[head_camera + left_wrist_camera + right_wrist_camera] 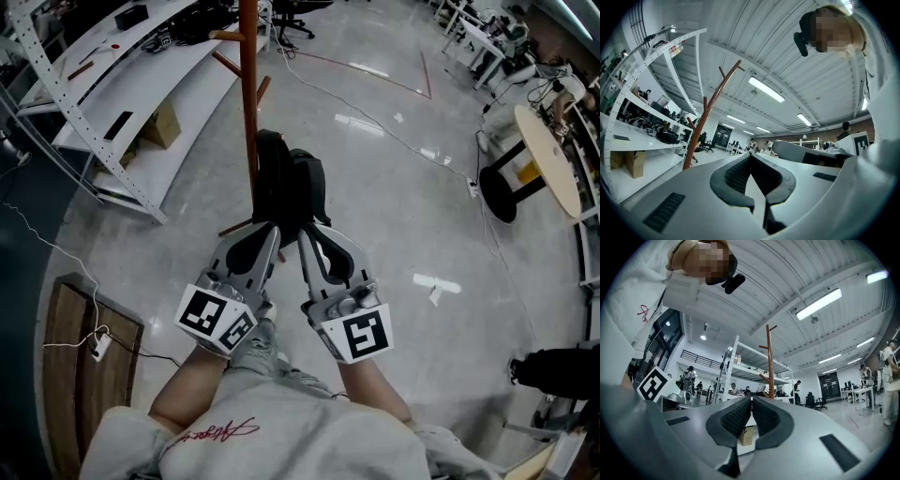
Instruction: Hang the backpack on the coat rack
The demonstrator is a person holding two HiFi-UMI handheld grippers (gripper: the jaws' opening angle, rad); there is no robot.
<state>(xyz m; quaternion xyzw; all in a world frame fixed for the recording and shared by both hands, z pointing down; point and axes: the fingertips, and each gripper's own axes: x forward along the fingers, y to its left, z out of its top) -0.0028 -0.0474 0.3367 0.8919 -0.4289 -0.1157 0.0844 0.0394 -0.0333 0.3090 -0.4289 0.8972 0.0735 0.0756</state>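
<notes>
A black backpack (291, 187) hangs in the air just in front of both grippers, right beside the reddish-brown coat rack (248, 103). My left gripper (277, 228) and right gripper (300, 232) sit side by side, tips at the bag's near top edge, both shut on it. In the left gripper view the left gripper (750, 155) has its pads together, with the coat rack (701, 129) and its pegs rising ahead to the left. In the right gripper view the right gripper (751, 399) is pressed shut, the coat rack (769, 362) straight ahead. The bag is hidden in both gripper views.
White shelving (141, 94) with a cardboard box (161, 125) stands left of the rack. A wooden panel (84, 375) lies at the lower left, with a cable and plug on it. A round table on a black base (511, 178) is far right. A dark shoe (553, 370) shows at the right edge.
</notes>
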